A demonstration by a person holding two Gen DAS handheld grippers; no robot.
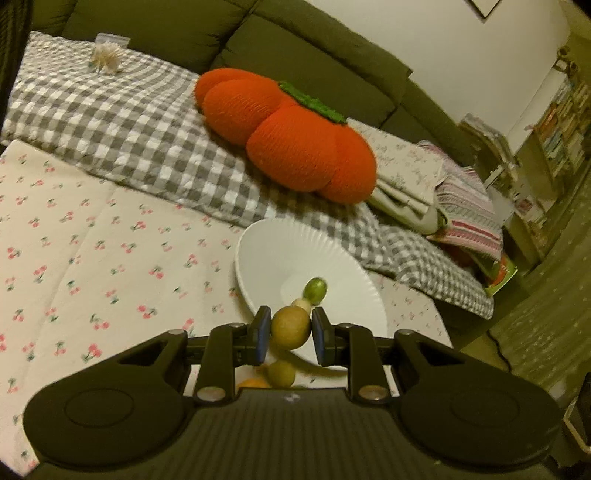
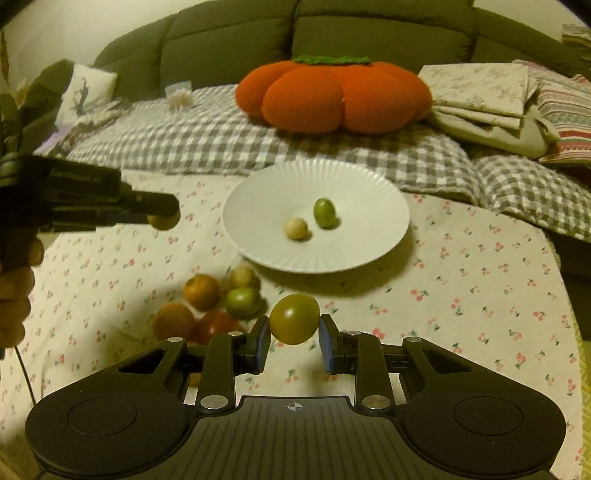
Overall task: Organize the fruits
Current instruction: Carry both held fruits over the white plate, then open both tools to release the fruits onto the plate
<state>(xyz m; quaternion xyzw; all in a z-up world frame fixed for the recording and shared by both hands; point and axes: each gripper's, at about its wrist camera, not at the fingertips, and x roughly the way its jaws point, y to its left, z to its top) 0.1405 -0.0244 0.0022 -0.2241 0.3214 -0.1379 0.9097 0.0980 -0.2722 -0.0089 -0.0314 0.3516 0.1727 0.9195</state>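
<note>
A white ribbed plate (image 2: pixel 362 192) (image 1: pixel 280 251) lies on the cherry-print cloth and holds a green fruit (image 2: pixel 324 213) (image 1: pixel 315 290) and a pale round fruit (image 2: pixel 296 229) (image 1: pixel 301 304). My left gripper (image 1: pixel 290 332) is shut on a yellowish-green fruit (image 1: pixel 290 328), held at the plate's near edge; it shows at the left of the right wrist view (image 2: pixel 162 218). My right gripper (image 2: pixel 293 338) has an olive-green fruit (image 2: pixel 294 323) between its pads, above the cloth short of the plate. A pile of several orange, red and green fruits (image 2: pixel 218 306) lies left of it.
A big orange pumpkin-shaped cushion (image 2: pixel 332 96) sits on a grey checked blanket (image 2: pixel 184 140) behind the plate, before a dark green sofa (image 2: pixel 236 33). Folded cloths (image 2: pixel 498 99) lie at the back right. A shelf (image 1: pixel 561 125) stands at the far right.
</note>
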